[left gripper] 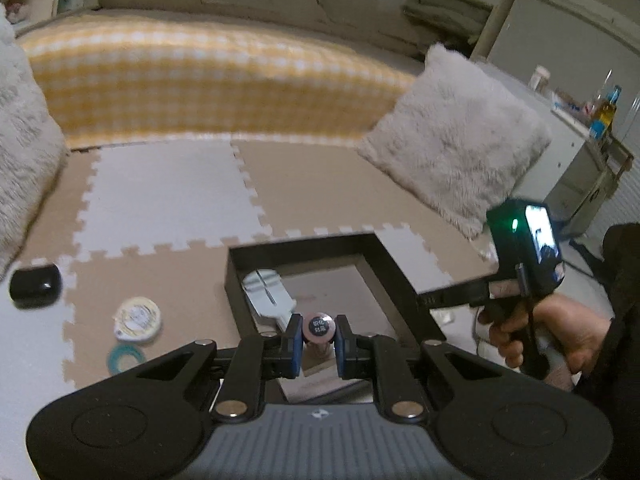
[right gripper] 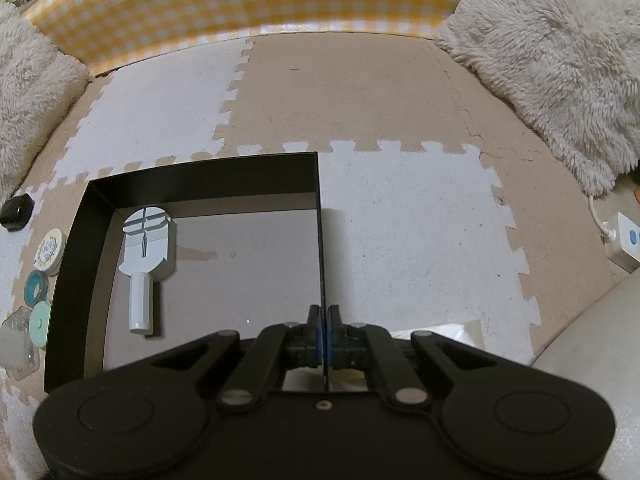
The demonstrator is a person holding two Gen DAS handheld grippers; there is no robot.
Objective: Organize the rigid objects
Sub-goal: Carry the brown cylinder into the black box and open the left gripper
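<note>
My left gripper [left gripper: 318, 338] is shut on a small pink cylinder [left gripper: 318, 327] with a dark label on its end, held above the near edge of a black box [left gripper: 376, 256]. A white paddle-shaped tool [left gripper: 266, 294] lies inside the box; it also shows in the right wrist view [right gripper: 145, 248]. My right gripper [right gripper: 324, 332] is shut on the right wall of the black box [right gripper: 320, 216]. The right gripper also shows in the left wrist view [left gripper: 436, 300], in a hand.
Left of the box lie a round white tin [left gripper: 138, 319], a teal tape ring [left gripper: 126, 357] and a black block [left gripper: 35, 285]. Foam mat tiles [right gripper: 400, 220] cover the floor. Furry cushions [left gripper: 456, 136] and a yellow checked bed [left gripper: 200, 80] stand behind. A white power strip [right gripper: 624, 244] lies right.
</note>
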